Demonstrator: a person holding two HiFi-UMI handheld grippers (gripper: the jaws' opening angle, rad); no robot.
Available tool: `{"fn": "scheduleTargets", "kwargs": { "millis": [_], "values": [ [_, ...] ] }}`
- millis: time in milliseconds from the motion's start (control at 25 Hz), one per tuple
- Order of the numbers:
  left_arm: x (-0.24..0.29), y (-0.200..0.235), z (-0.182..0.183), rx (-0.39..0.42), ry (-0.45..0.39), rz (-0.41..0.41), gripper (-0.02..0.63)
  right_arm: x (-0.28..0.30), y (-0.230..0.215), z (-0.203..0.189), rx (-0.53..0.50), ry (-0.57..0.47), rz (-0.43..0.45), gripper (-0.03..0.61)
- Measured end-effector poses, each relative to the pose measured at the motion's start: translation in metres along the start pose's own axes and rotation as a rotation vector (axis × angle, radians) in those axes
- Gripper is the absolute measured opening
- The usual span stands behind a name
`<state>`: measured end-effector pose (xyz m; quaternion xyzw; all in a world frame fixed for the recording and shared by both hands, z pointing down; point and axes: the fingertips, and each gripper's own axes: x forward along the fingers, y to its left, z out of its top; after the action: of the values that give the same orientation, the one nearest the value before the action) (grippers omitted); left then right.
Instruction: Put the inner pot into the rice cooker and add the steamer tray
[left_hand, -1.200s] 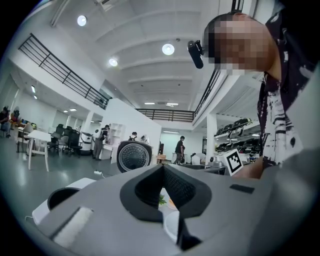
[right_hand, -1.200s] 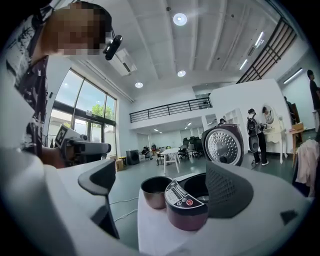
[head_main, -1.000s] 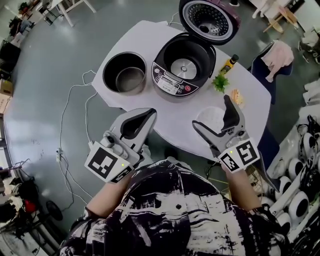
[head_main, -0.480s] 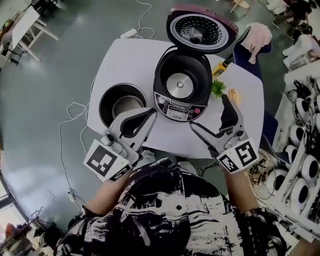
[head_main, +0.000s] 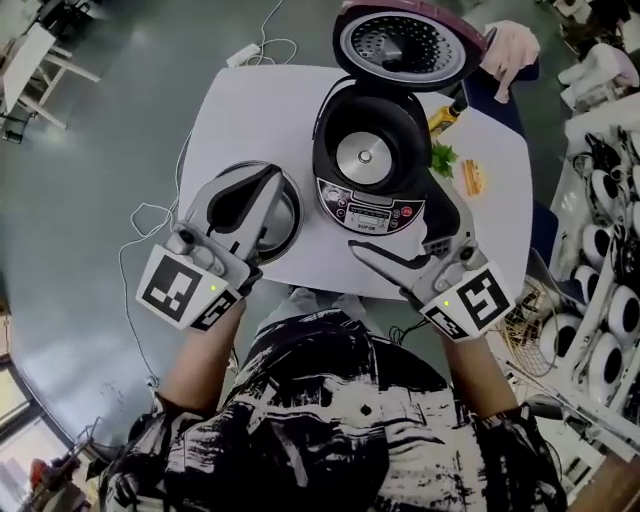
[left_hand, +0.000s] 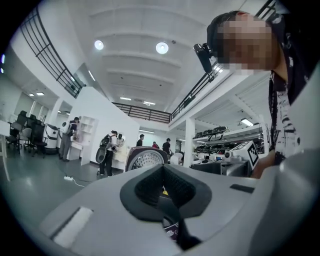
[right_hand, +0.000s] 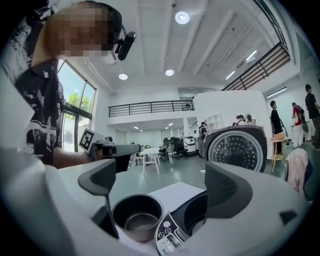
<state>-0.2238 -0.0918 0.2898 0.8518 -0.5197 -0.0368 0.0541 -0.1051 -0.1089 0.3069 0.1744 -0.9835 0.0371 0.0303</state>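
A thin white cable (head_main: 150, 215) trails over the grey floor at the far left, beside the white table with rounded corners (head_main: 260, 110). The left gripper (head_main: 273, 172) is held over the table's near left part. Its two jaws are closed with their tips together, and nothing is caught in the dark hollow between the pads. In the head view it covers the left half of the round dark metal inner pot (right_hand: 137, 217). Whether it touches the pot cannot be told. The pot stands upright on the table, empty, just left of the black rice cooker (head_main: 365, 158) and outside it. The cooker's well is bare, with the round metal heating plate showing at the bottom. Its purple-rimmed lid (head_main: 408, 42) is swung fully back and its control panel (head_main: 372, 205) faces the person. The right gripper (head_main: 400, 225) hovers at the table's near edge, in front of the cooker, with its jaws spread wide and holding nothing. Its own view shows the pot and the cooker's front in the gap between them. Right of the cooker lie a small yellow bottle with a dark cap (head_main: 446, 115), a sprig of green leaves (head_main: 443, 158) and a small orange item (head_main: 472, 178). A pink cloth (head_main: 510, 50) hangs beyond the table's far right corner.
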Motion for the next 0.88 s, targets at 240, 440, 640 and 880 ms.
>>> {"fn": "scheduleTargets", "kwargs": {
  "millis": [240, 440, 640, 880],
  "values": [
    [-0.017, 0.028, 0.015, 0.016, -0.021, 0.09, 0.005, 0.063, 0.023, -0.004, -0.048, 0.06, 0.155, 0.515],
    [-0.053, 0.054, 0.022, 0.022, -0.036, 0.165, 0.005, 0.146, 0.056, -0.027, -0.102, 0.167, 0.286, 0.515],
    [-0.091, 0.081, 0.013, -0.011, -0.041, 0.223, 0.005, 0.238, 0.073, -0.104, -0.141, 0.379, 0.364, 0.515],
    [-0.136, 0.099, 0.001, -0.055, -0.042, 0.291, 0.005, 0.293, 0.058, -0.232, -0.219, 0.758, 0.388, 0.515]
  ]
}}
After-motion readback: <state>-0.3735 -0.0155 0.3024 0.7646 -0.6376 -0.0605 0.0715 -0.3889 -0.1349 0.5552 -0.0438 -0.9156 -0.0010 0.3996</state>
